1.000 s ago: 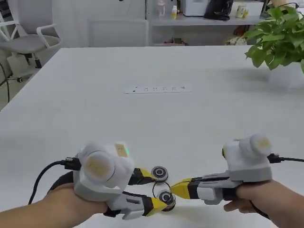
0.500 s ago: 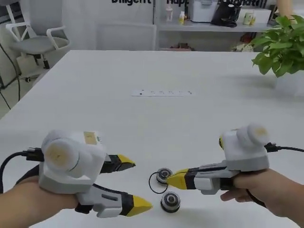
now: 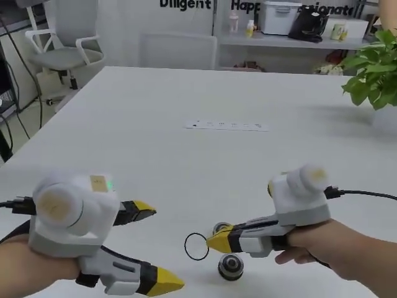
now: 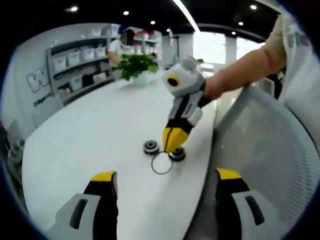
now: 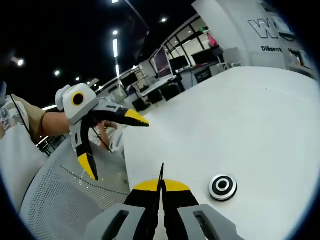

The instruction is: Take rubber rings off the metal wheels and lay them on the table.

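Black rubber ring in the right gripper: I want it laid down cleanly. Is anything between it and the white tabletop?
Nothing visible. Under the thin black rubber ring, pinched by the right gripper, is bare white table; both round metal wheels lie beside it.

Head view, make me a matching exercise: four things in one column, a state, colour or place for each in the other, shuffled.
Things:
1. left gripper
2. right gripper
3. rubber ring
4. plant

Descriptions:
A. green, far right
B. jaws wide apart
C. thin black loop
D. jaws closed

Pairs: 1-B, 2-D, 3-C, 4-A
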A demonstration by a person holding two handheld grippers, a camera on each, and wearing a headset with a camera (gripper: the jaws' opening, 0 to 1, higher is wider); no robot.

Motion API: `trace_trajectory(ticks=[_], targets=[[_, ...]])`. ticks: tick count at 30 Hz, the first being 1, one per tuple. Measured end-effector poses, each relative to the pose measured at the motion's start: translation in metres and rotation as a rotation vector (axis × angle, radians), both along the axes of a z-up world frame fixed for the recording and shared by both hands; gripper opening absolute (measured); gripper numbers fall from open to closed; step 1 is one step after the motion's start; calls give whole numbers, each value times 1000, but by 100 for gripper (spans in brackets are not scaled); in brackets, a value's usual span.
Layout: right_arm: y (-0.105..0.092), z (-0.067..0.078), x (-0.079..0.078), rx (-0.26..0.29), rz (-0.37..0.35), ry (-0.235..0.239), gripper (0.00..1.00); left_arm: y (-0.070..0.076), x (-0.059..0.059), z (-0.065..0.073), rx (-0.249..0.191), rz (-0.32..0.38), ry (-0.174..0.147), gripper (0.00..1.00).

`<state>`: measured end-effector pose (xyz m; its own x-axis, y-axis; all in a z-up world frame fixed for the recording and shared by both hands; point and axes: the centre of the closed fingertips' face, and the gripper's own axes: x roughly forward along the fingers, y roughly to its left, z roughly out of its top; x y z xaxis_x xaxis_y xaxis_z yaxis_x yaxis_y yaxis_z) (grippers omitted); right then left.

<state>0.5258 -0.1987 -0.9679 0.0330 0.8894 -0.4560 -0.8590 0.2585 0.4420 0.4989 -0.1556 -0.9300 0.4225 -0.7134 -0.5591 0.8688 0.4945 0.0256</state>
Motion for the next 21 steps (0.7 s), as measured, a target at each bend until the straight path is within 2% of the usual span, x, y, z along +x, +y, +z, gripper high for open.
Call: trace_trajectory(ticks=[4,10,14,17,21], targets=[[5,-6,-1,-16,13,5,0,3,-2,-2,-1,9,8,81],[4,-25,3,-71,18,-6,0,6,-1,-5,-1,21,21,82],[1,-32,6,-104,26,-37,0,6,1,-6,-1,23,22,82],[0,-32,8,-106,22,-56,10,7,2,-8,2,25,25,82],[-3,-30,11,-101,21,-69,15,8,4,-10,7,27,32,82]])
